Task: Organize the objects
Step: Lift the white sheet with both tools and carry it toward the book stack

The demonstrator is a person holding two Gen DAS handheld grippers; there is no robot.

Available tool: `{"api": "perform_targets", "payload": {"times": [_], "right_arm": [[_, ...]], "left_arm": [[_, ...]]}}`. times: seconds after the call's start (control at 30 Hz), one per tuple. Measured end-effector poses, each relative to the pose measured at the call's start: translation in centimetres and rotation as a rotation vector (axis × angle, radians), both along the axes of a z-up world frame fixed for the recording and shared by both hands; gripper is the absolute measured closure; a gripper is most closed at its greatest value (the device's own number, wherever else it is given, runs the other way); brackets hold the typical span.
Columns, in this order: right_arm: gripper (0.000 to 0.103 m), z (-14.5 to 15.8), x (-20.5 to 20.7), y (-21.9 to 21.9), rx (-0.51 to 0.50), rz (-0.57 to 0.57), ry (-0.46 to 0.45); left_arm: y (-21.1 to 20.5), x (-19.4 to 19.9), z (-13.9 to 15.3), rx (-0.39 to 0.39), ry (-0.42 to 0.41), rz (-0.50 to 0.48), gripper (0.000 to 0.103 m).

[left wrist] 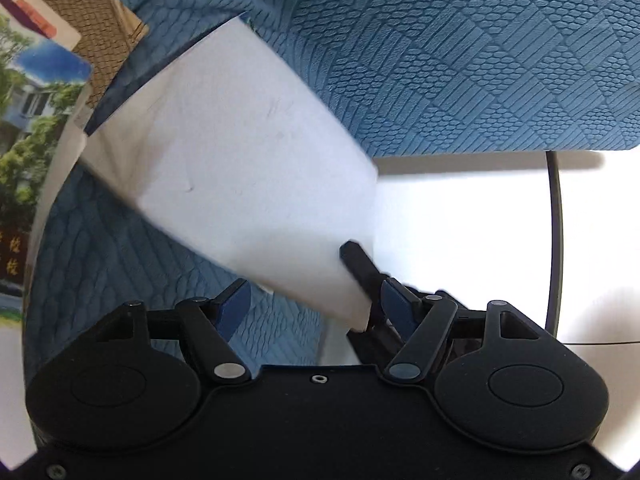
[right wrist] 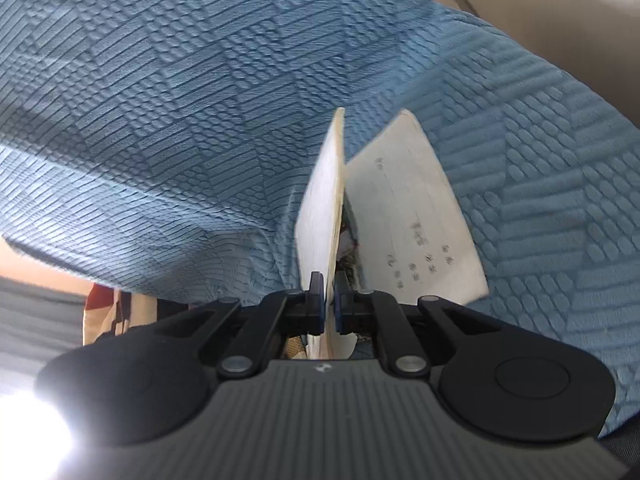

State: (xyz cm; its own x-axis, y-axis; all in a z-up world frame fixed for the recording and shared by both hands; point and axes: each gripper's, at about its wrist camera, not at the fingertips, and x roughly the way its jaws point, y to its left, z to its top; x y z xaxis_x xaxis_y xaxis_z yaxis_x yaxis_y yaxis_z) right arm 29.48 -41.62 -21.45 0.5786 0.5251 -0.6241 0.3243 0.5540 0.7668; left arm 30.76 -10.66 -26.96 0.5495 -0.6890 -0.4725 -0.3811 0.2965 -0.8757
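In the left wrist view my left gripper point(left wrist: 316, 306) is open. A white card point(left wrist: 240, 168) is held in front of it, pinched at its near corner by the other gripper's black finger point(left wrist: 358, 264). In the right wrist view my right gripper point(right wrist: 327, 298) is shut on the edge of a white card point(right wrist: 322, 204), seen edge-on. A second white card with printed lines point(right wrist: 412, 216) stands just right of it, tilted outward. Both views look onto a blue textured cloth point(right wrist: 160, 120), which also shows in the left wrist view point(left wrist: 460, 60).
A picture card with trees and a building point(left wrist: 28, 120) and a woven brown surface point(left wrist: 84, 20) lie at the far left. A white tabletop point(left wrist: 460, 240) with a thin black cable point(left wrist: 556, 240) sits right of the cloth.
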Motion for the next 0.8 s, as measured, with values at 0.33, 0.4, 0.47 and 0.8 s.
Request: {"api": "perform_targets", "payload": {"times": [0.33, 0.4, 0.47, 0.8], "right_arm": [[0.095, -0.4, -3.1, -1.0, 0.063, -0.119, 0.033], [0.094, -0.6, -3.7, -1.5, 0.076, -0.141, 0.034], [0.091, -1.0, -4.0, -1.9, 0.076, -0.157, 0.054], [0.081, -4.0, -2.7, -3.5, 0.091, -0.195, 0.07]], "left_arm": [[-0.5, 0.3, -1.0, 0.029, 0.063, 0.031, 0.079], [-0.7, 0.1, -0.5, 0.04, 0.052, 0.021, 0.09], [-0.7, -0.1, -0.5, 0.014, 0.048, 0.018, 0.097], [-1.1, -0.5, 1.1, 0.014, 0.009, -0.073, 0.1]]}}
